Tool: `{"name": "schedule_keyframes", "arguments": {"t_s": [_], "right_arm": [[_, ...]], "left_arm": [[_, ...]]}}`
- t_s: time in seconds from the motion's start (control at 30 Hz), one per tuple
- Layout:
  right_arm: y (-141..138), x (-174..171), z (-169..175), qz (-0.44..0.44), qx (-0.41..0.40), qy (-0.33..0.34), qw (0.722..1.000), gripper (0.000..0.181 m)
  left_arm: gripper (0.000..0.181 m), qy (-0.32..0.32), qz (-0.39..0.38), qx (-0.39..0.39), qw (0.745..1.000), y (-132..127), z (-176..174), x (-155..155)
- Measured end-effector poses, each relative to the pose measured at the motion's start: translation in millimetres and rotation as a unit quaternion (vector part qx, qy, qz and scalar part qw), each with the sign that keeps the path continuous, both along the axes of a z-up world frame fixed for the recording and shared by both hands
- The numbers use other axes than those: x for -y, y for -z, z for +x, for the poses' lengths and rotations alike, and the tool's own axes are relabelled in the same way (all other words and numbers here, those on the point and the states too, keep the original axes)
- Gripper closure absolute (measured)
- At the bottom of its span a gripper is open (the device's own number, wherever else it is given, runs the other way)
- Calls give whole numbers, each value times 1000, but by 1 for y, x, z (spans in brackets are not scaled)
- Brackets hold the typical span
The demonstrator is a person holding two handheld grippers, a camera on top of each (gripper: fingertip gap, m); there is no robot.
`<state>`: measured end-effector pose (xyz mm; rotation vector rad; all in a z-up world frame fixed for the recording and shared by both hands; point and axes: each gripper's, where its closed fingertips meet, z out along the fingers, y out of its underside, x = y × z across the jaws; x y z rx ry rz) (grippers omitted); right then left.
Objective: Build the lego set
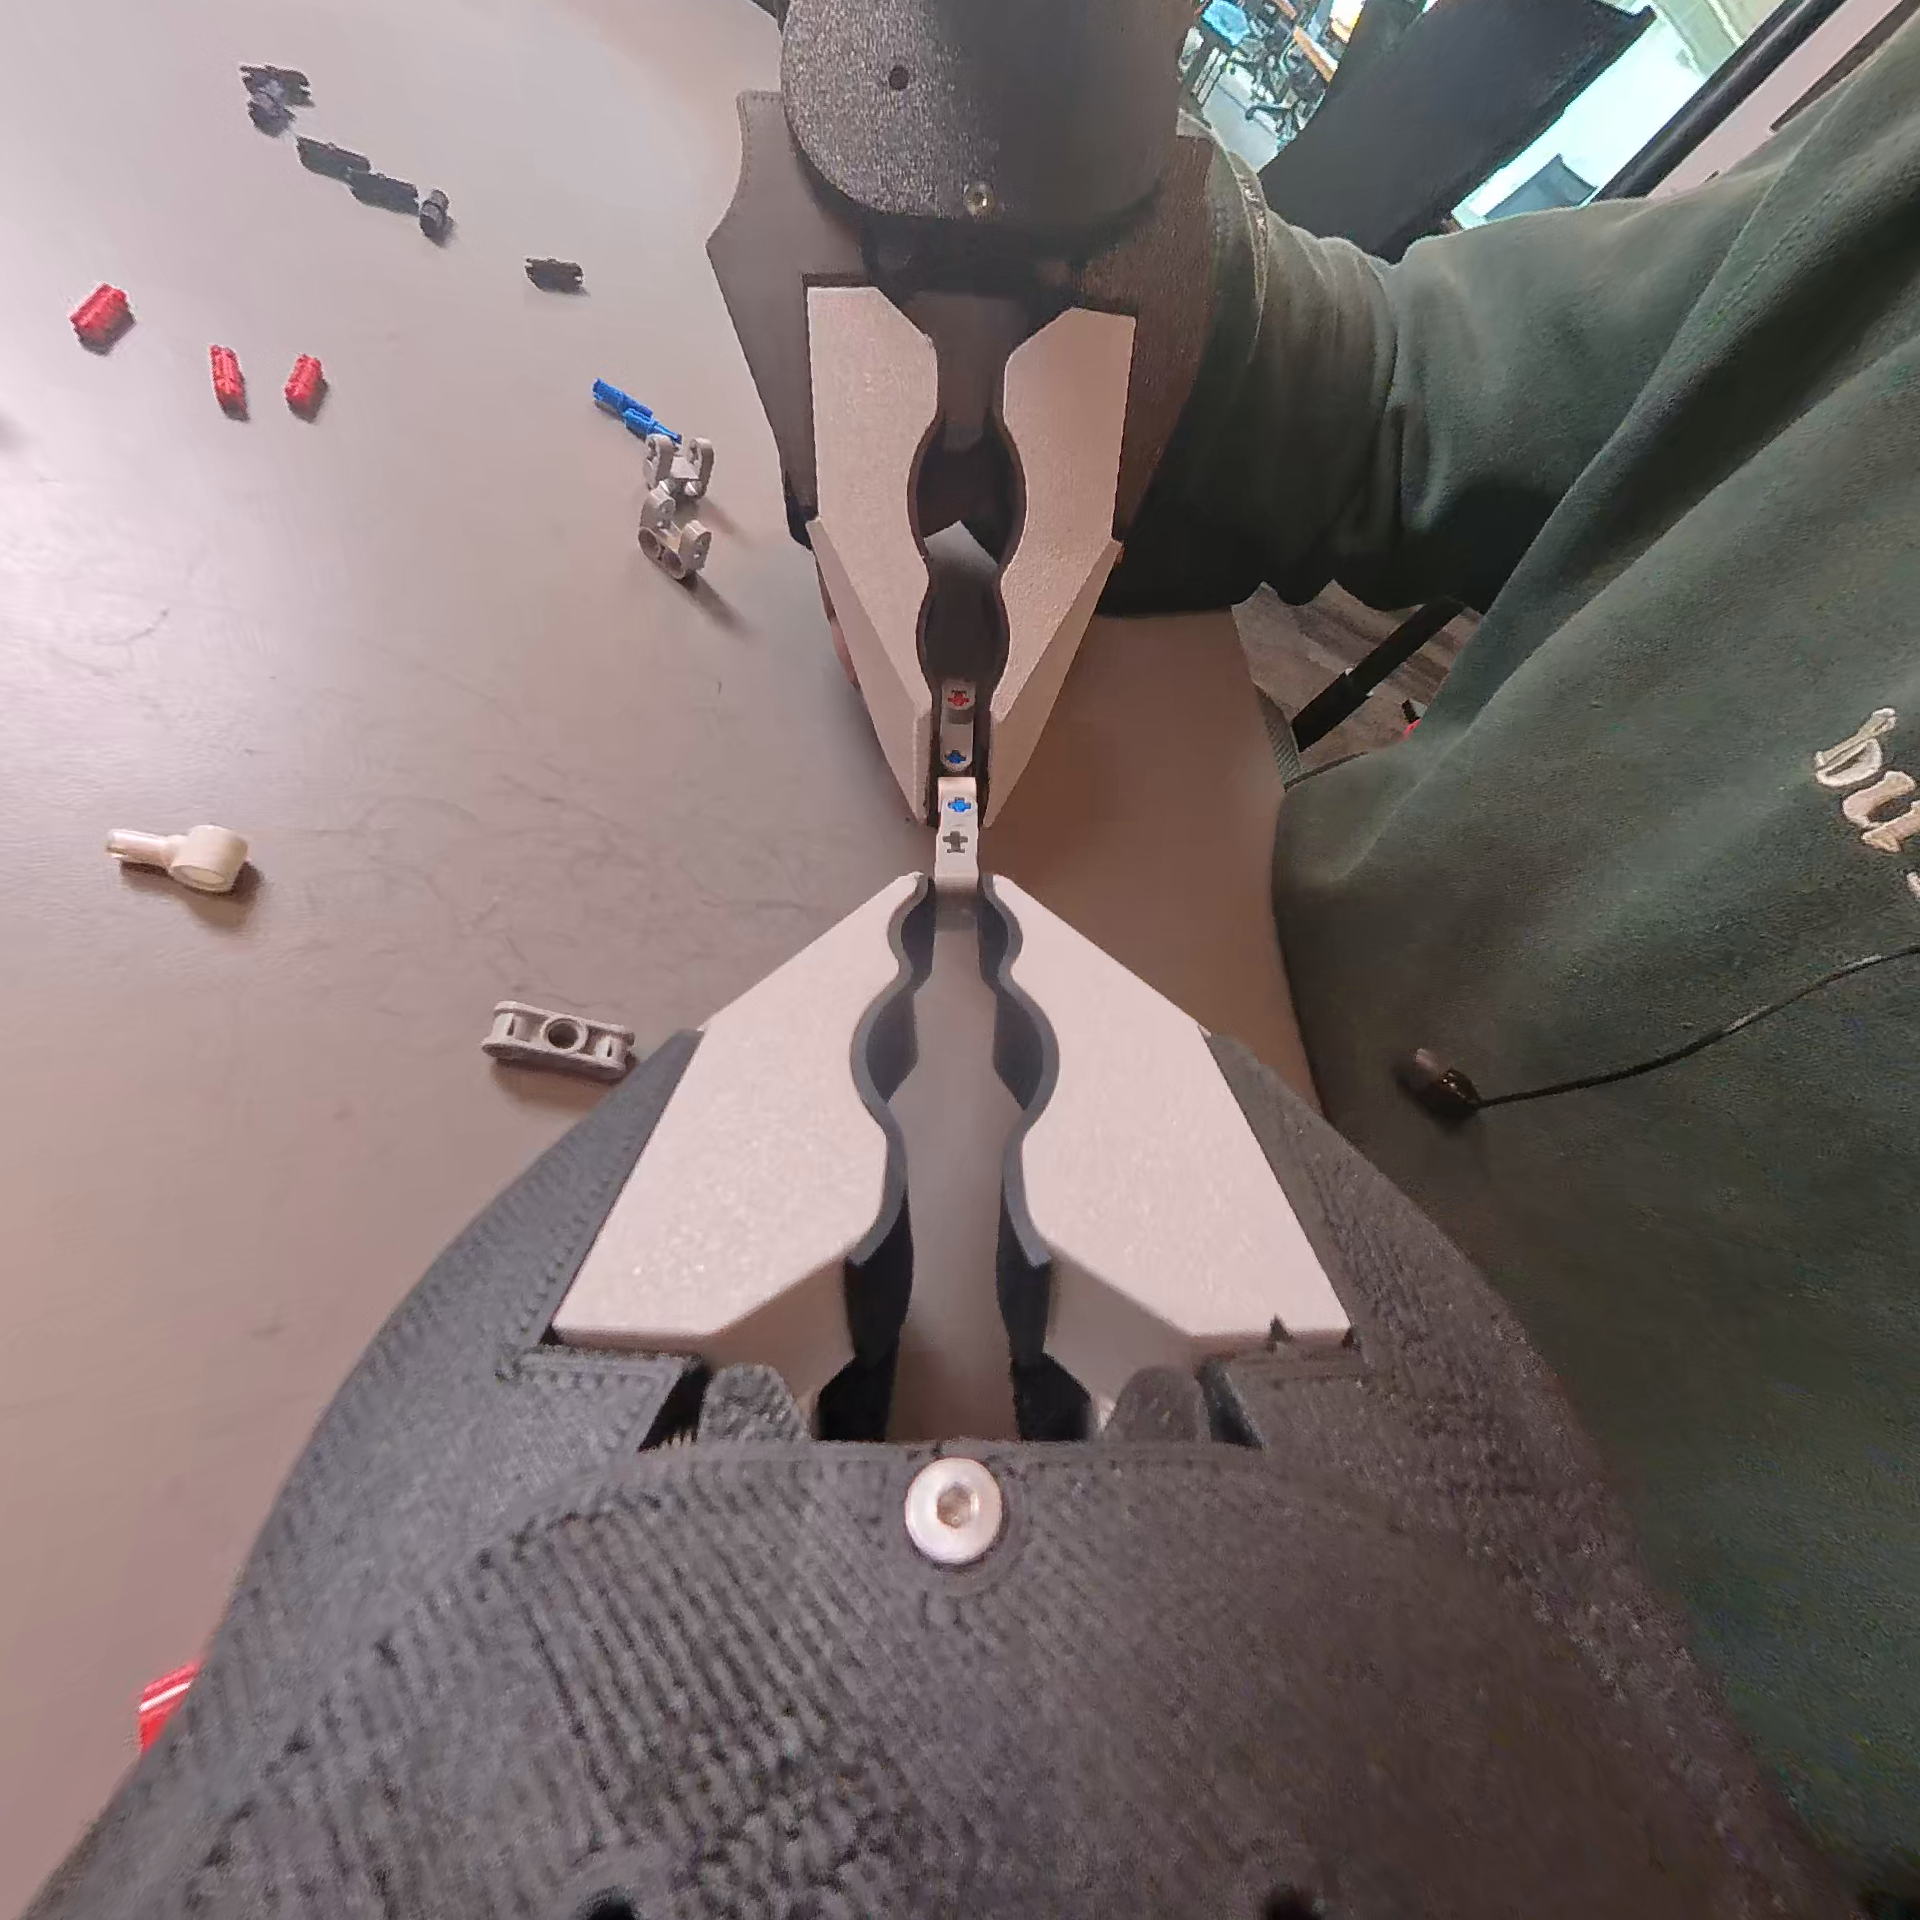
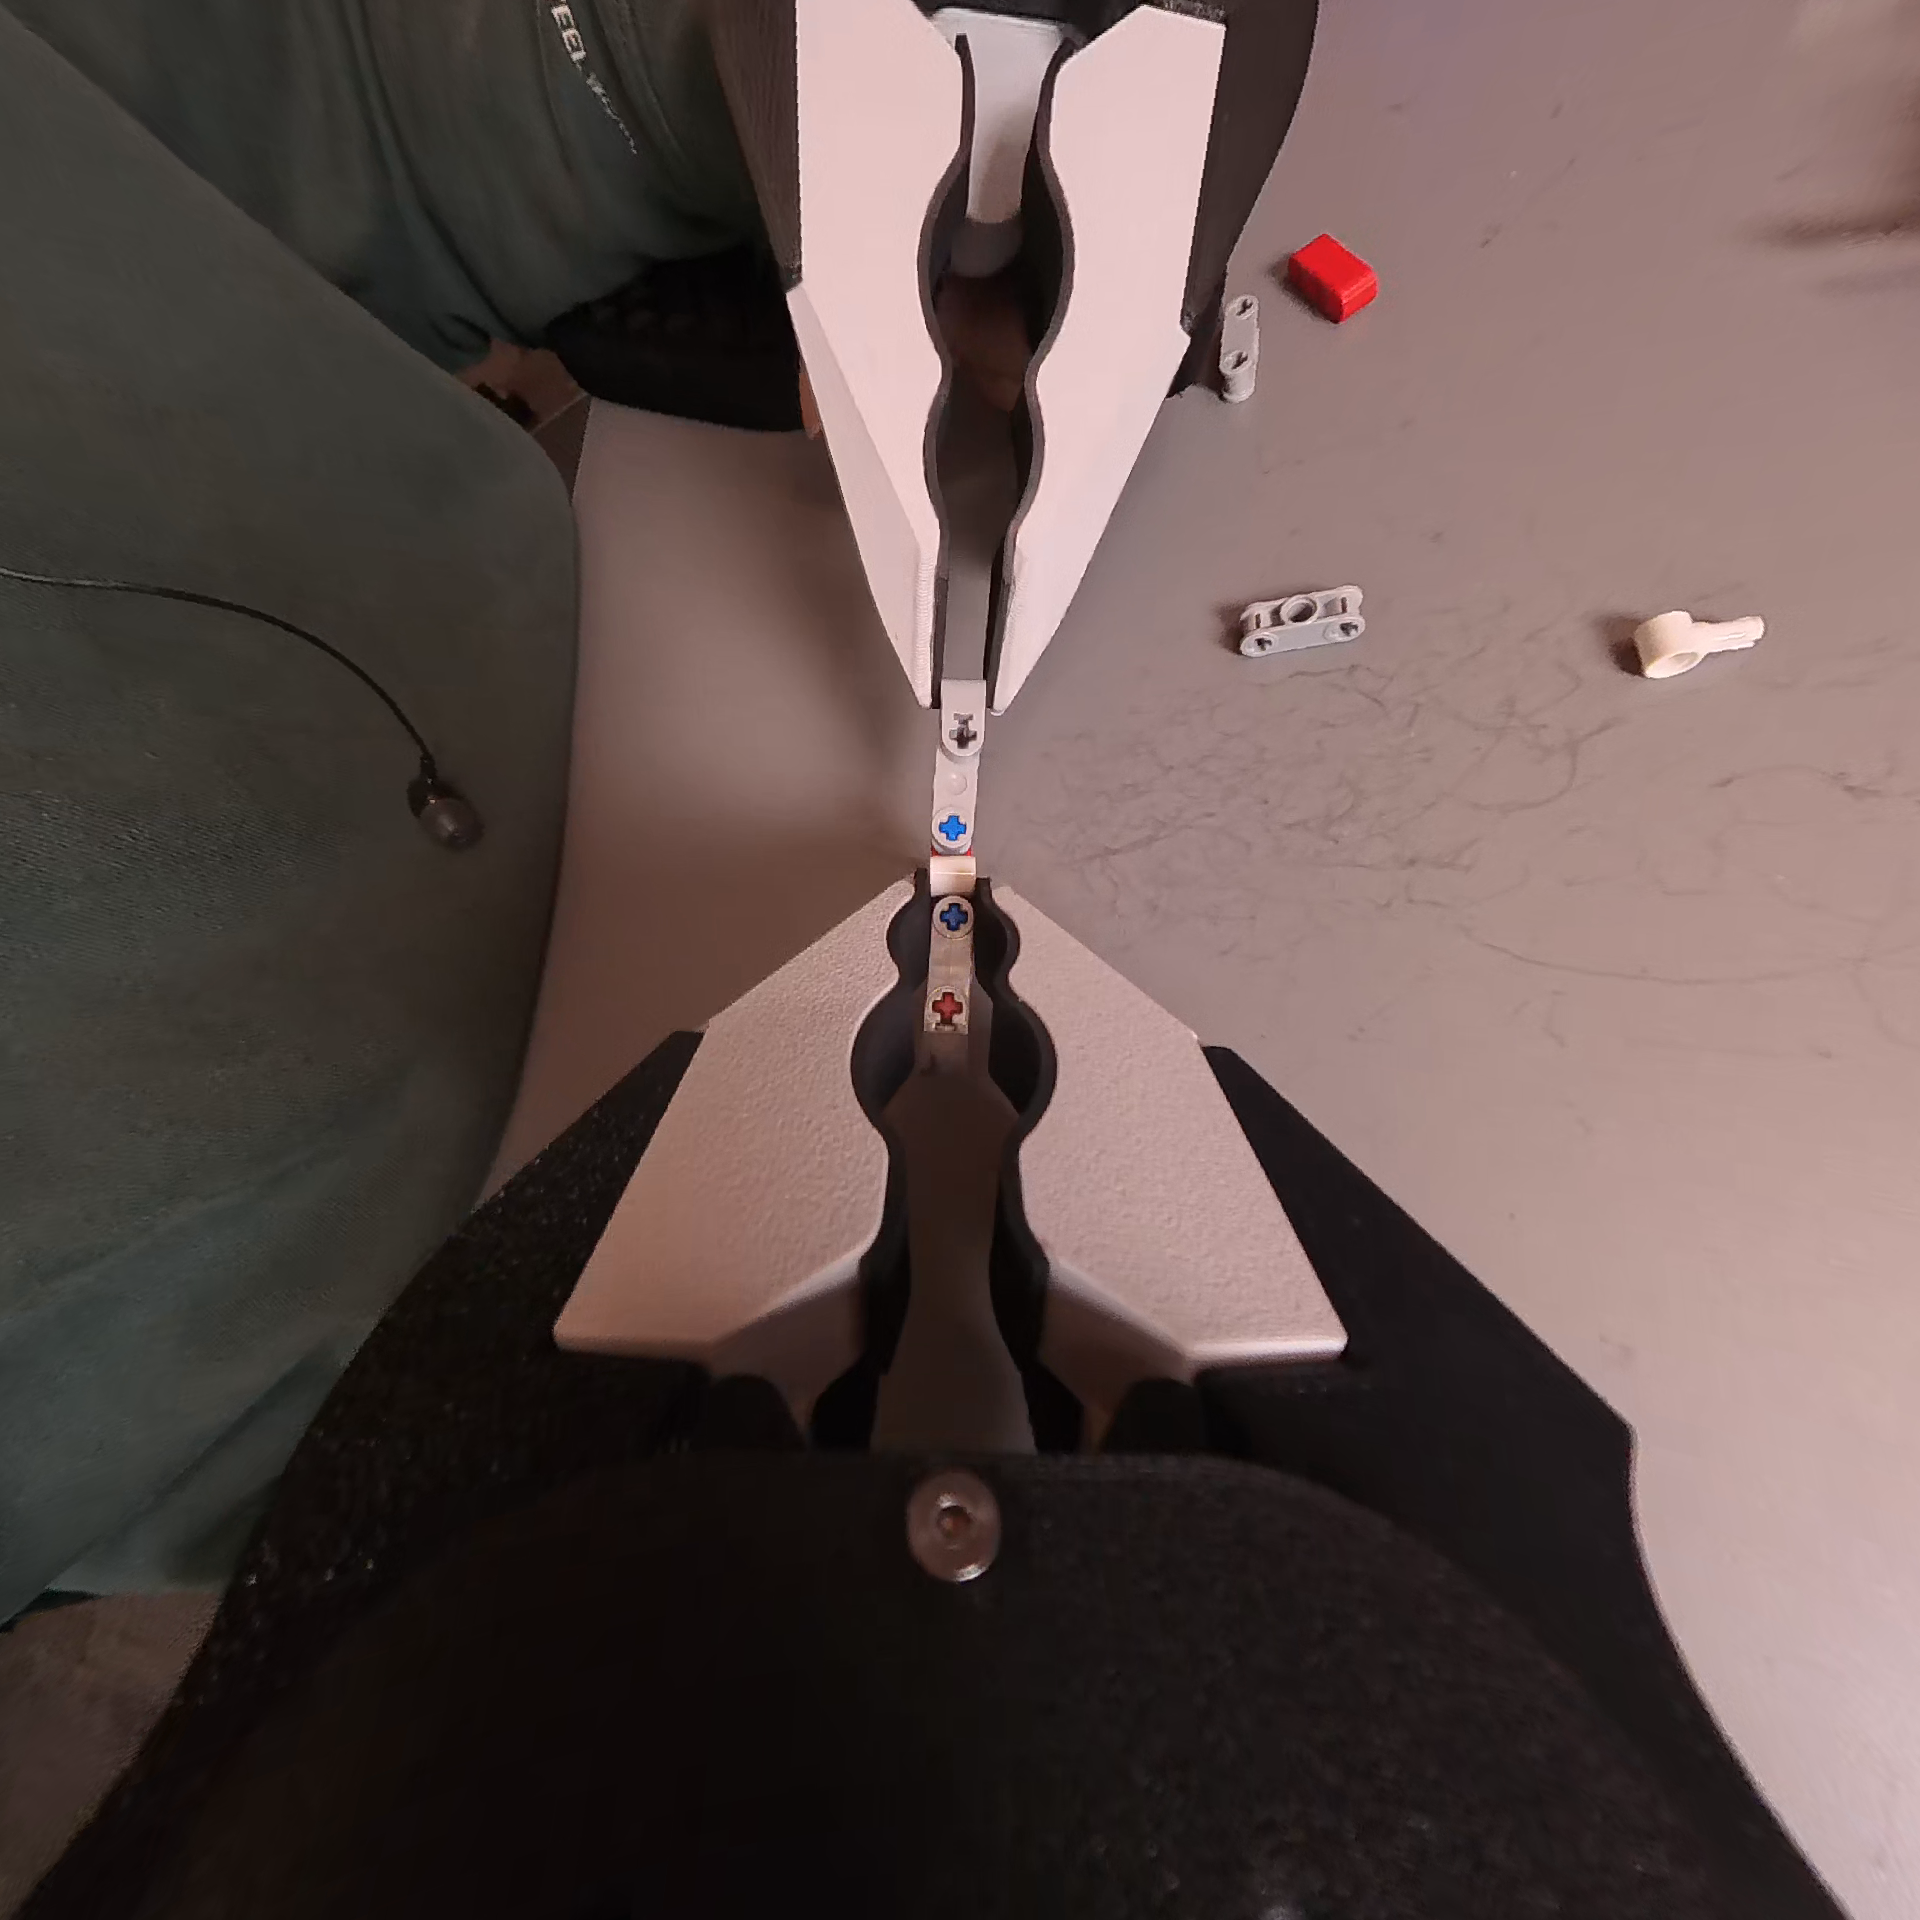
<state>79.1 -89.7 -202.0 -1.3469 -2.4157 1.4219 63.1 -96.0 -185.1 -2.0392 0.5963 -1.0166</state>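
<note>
Evidently a joining step: both grippers are meeting tip to tip above the table (image 2: pixel 1455 1039), each pinching one small lego part.

Left gripper (image 1: pixel 954 896), jaws pressed onto the end of a short light-grey liftarm (image 1: pixel 957 842), is holding it out lengthwise so its free end shows. Cross-shaped holes are facing the camera, one filled blue.

Right gripper (image 2: pixel 952 883), jaws pinching a second grey liftarm (image 2: pixel 948 961) with blue and red cross-axle ends showing, is presenting it end-on to the first. A pale bush and a sliver of red are sitting at the junction; the two parts are touching or nearly so, cannot tell which. Gripping far from the mating ends is probably leaving the joint free to be lined up.

Gripper fingers are matte pale plastic wedges with wavy dark inner liners; bodies are coarse black printed plastic.

Loose spares lying well apart on the smooth, scuffed table: red connectors (image 1: pixel 223 376), blue pin (image 1: pixel 634 407), grey connectors (image 1: pixel 675 504), grey flat liftarm (image 1: pixel 558 1037), cream pin-connector (image 1: pixel 187 854).
</note>
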Motion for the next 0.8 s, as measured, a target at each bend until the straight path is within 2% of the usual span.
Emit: {"name": "schedule_keyframes", "arguments": {"t_s": [0.2,0.43,0.57,0.8], "right_arm": [[7,-3,0,55,-22,-11,998,175],[15,-8,-2,176,-58,-19,983,176],[19,-9,-2,223,-62,-22,973,176],[22,-7,-2,235,-52,-27,970,176]], "left_arm": [[175,15,61,-87,994,9,2,1],[175,29,111,-182,976,20,2,0],[175,33,114,-200,972,24,2,1],[175,37,114,-209,971,27,1,1]]}}
